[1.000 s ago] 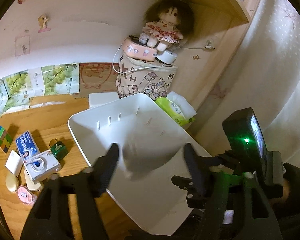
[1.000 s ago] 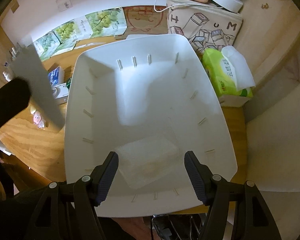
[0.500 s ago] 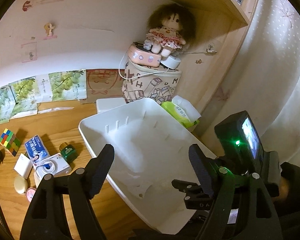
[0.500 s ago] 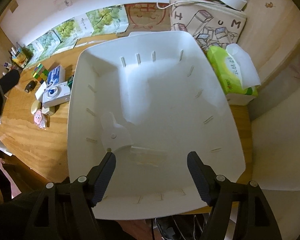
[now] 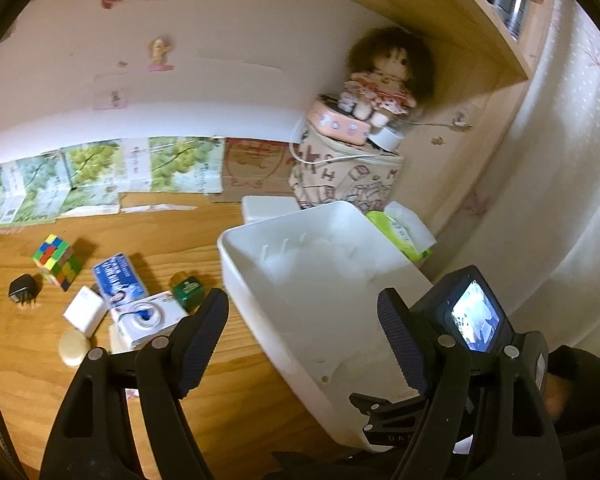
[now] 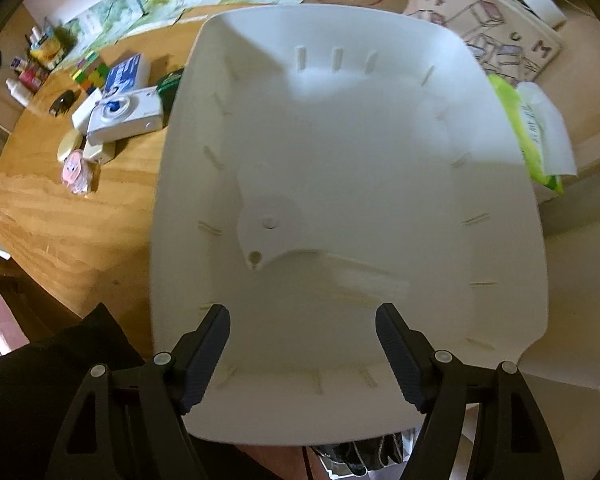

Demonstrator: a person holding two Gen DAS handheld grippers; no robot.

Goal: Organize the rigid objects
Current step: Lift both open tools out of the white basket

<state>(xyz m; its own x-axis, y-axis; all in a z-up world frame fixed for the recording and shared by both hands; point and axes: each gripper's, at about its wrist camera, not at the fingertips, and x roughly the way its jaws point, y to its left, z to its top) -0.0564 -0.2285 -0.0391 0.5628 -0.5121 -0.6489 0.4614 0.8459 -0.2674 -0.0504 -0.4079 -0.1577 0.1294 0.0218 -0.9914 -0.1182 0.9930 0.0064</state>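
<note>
Both claws spread, holding nothing: left claw (image 5: 303, 336), right claw (image 6: 302, 350). White bin (image 6: 500, 240) fills frame center, a flat white piece (image 6: 272, 228) inside. Camera (image 6: 126, 118) and cube (image 5: 57, 261) on table (image 5: 28, 360), frame left.

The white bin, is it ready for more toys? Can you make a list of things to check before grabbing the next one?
1. Left tongs open and holding nothing: ok.
2. Right tongs open and holding nothing: ok.
3. Room in the white bin: ok; only two white plastic pieces lie near the front, the rest of the floor is bare.
4. Things waiting on the wooden table: ok; puzzle cube, blue box, white camera and green bottle lie left of the bin.
5. Clear grip on the camera: cannot tell; it is crowded among other small things.
6. Sharp view: not ok; both pictures are blurred.
</note>
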